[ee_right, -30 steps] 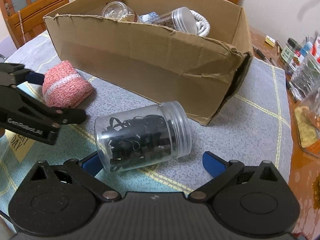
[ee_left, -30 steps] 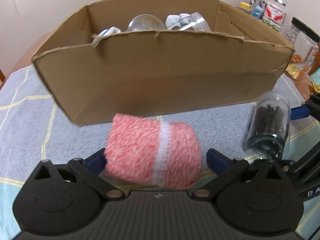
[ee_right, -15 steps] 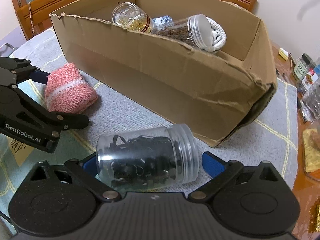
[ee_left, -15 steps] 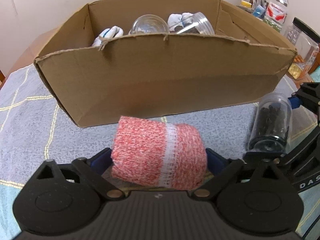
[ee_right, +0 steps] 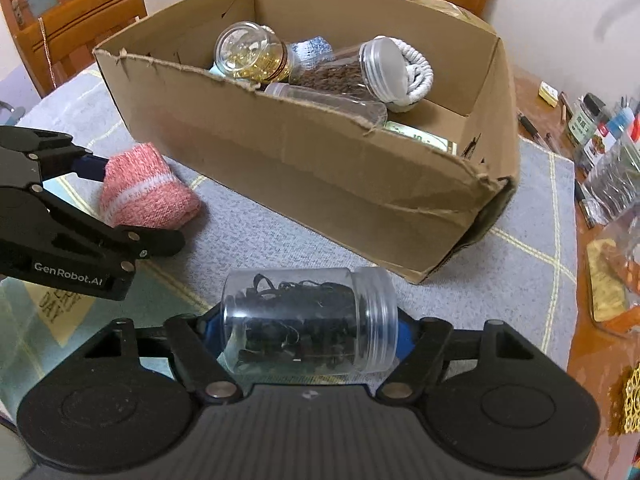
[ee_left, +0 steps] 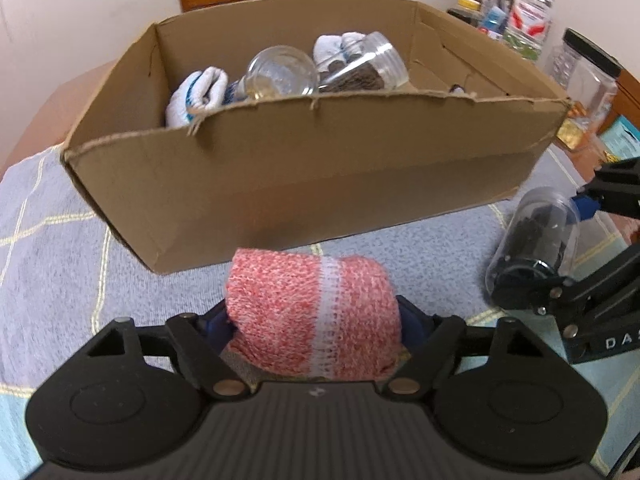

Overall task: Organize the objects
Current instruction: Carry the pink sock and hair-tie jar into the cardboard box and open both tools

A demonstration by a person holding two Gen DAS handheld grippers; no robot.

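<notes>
Grey checked tablecloth (ee_left: pixel 60 264) under torn cardboard box (ee_left: pixel 304 184). Vs 1 s ago both jaws have narrowed & are closing: left gripper (ee_left: pixel 316 322) pinches the soft pink knit roll (ee_left: pixel 314 314); right gripper (ee_right: pixel 308 330) squeezes the ribbed clear plastic jar (ee_right: pixel 308 320) w/ black bits, lying sideways in front of box.

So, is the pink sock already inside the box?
No, the pink sock lies on the cloth in front of the box, between the left gripper's closing jaws.

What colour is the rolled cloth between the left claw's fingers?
The rolled cloth is mottled pink-red and white knit with one white band, clearest in the left wrist view.
</notes>
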